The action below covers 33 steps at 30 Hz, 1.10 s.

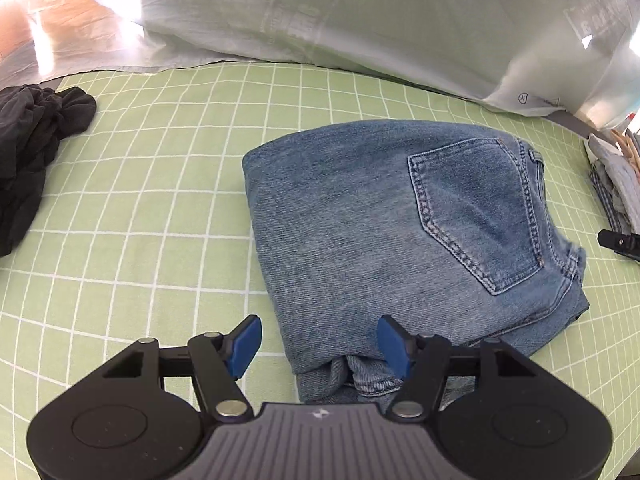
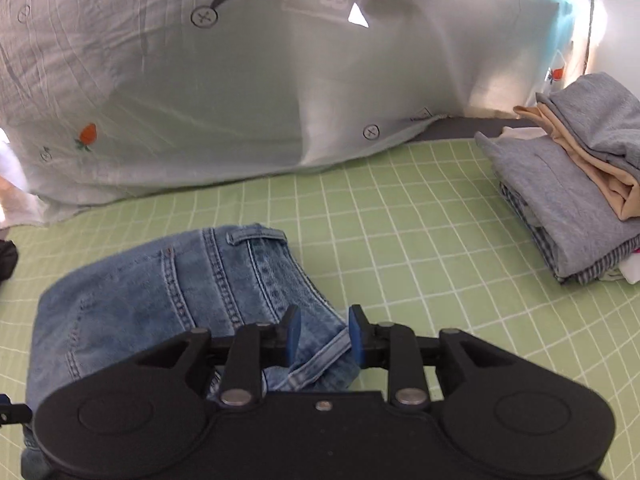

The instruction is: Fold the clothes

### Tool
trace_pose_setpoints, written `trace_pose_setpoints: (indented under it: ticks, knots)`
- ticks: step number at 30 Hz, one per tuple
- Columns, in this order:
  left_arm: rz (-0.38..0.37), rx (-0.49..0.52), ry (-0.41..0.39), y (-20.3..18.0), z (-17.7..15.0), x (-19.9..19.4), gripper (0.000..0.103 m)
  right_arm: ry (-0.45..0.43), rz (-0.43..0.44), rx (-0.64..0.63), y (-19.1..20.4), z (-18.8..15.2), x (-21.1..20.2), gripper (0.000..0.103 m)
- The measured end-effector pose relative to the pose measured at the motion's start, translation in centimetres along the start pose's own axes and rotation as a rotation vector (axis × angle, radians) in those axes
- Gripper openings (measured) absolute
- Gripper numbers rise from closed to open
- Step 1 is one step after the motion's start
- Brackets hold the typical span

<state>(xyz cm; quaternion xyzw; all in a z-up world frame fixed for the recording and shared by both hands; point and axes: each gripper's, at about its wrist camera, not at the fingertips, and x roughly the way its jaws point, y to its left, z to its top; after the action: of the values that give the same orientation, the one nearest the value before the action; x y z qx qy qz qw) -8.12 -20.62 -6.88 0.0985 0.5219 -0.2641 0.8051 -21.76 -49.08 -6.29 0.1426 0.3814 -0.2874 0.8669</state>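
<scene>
A folded pair of faded blue denim jeans (image 1: pixel 400 232) lies on the pale green sheet with a white grid (image 1: pixel 132 208), back pocket up, directly ahead of both tools. The left gripper (image 1: pixel 320 346) hangs with its blue-padded fingers (image 1: pixel 244 344) spread wide apart and holding nothing; the near left corner of the bundle sits between them, the left pad over bare sheet and the right pad over the denim, and contact cannot be told. The right gripper (image 2: pixel 325 338) has its pads narrowly parted around the near right corner, where a hem and loose inner layers poke out; whether they actually pinch the cloth cannot be told.

Denim like this is likely heavy and fairly stiff for cloth, so the stack should hold its shape if lifted, but the several layers may slide apart and the tucked-in ends could spill out. The better hold, I judge, is deep over both near corners, taking every layer between the pads, not just the top fold.

Beyond the right fingers, off to the right, stands a pile of folded grey and beige garments (image 2: pixel 576 184). Far left of the left fingers lies a crumpled black garment (image 1: pixel 36 144). A pale carrot-printed cloth (image 1: pixel 320 16) hangs behind.
</scene>
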Motion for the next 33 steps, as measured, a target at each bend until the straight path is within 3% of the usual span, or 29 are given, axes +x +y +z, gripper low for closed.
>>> trace_pose_setpoints:
  ticks: [2, 5, 8, 12, 17, 24, 33]
  knots:
    - [0.004, 0.004, 0.015, -0.3, 0.2, 0.4, 0.067, 0.024, -0.004, 0.011, -0.6, -1.1, 0.6, 0.048]
    - [0.009, -0.003, 0.036, -0.6, 0.6, 1.0, 0.07, 0.051, 0.074, 0.036, -1.1, -1.6, 1.3, 0.054]
    - [0.017, -0.011, 0.05, -0.9, 0.9, 1.6, 0.07, 0.059, 0.114, 0.01, -0.5, -1.3, 2.0, 0.069]
    - [0.029, -0.015, 0.069, -1.0, 1.5, 2.6, 0.081, 0.097, 0.16, -0.027, 0.1, -0.6, 3.6, 0.08]
    - [0.004, -0.066, 0.107, -0.4, 2.4, 4.3, 0.082, 0.158, 0.167, -0.082, 0.0, 0.2, 6.7, 0.081]
    - [-0.041, -0.115, 0.141, 0.6, 3.1, 6.2, 0.088, 0.224, 0.263, -0.092, 0.0, 1.1, 9.2, 0.084]
    - [-0.046, -0.13, 0.161, 0.6, 3.2, 7.3, 0.097, 0.255, 0.31, -0.041, 0.0, 1.0, 11.2, 0.1]
